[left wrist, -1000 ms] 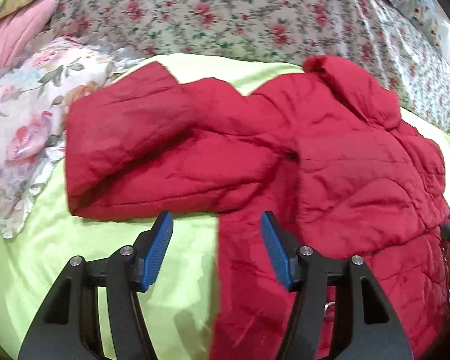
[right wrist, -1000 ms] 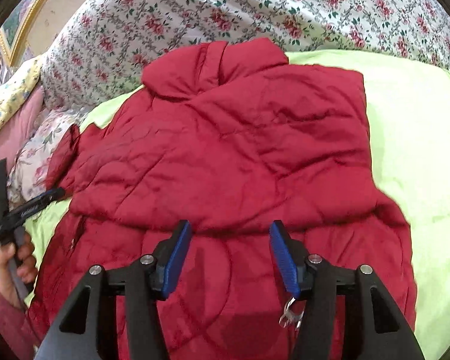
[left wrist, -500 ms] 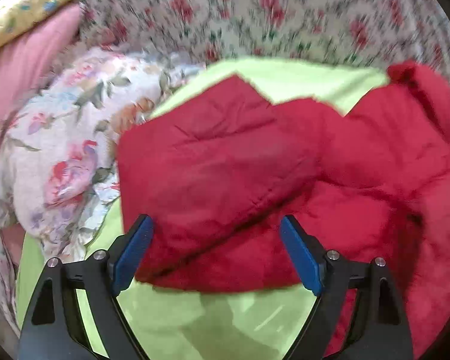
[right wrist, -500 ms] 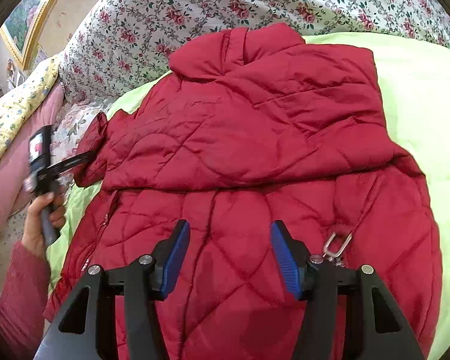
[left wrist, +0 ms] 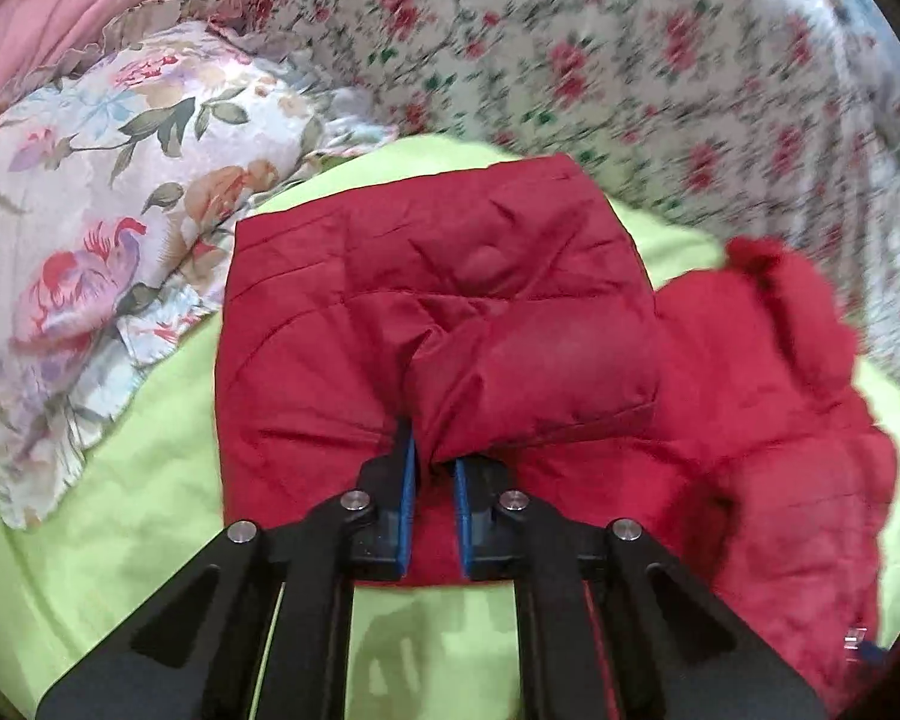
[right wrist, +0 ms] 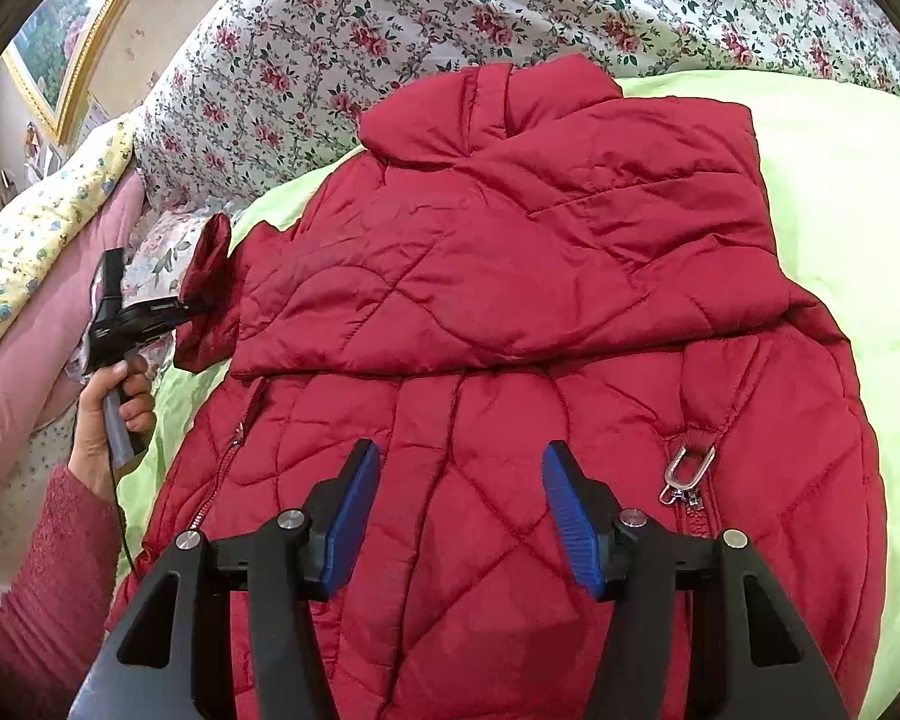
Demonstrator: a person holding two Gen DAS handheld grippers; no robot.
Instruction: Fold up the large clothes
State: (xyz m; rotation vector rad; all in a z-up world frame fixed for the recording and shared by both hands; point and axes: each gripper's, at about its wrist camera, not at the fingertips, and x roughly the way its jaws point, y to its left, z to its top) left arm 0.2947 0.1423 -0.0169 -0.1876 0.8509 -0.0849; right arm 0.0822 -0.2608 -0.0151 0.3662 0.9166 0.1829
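A red quilted jacket (right wrist: 510,312) lies spread on a lime-green sheet (right wrist: 840,192), collar toward the far side. Its right sleeve is folded across the chest. My left gripper (left wrist: 432,468) is shut on the cuff end of the left sleeve (left wrist: 438,324), which bunches between the blue pads. In the right wrist view this gripper (right wrist: 180,309) sits at the jacket's left edge, holding the raised sleeve (right wrist: 207,294). My right gripper (right wrist: 459,510) is open and empty, hovering over the jacket's lower front, left of a zipper pull (right wrist: 681,477).
A floral duvet (right wrist: 450,18) runs along the far side. A flower-print pillow (left wrist: 90,192) and a pink cushion (left wrist: 48,6) lie left of the sleeve. A framed picture (right wrist: 72,18) hangs on the wall at far left.
My left gripper moved left to the sleeve end and closed on it, lifting the cuff. My right gripper pulled back toward the jacket's hem and stayed open.
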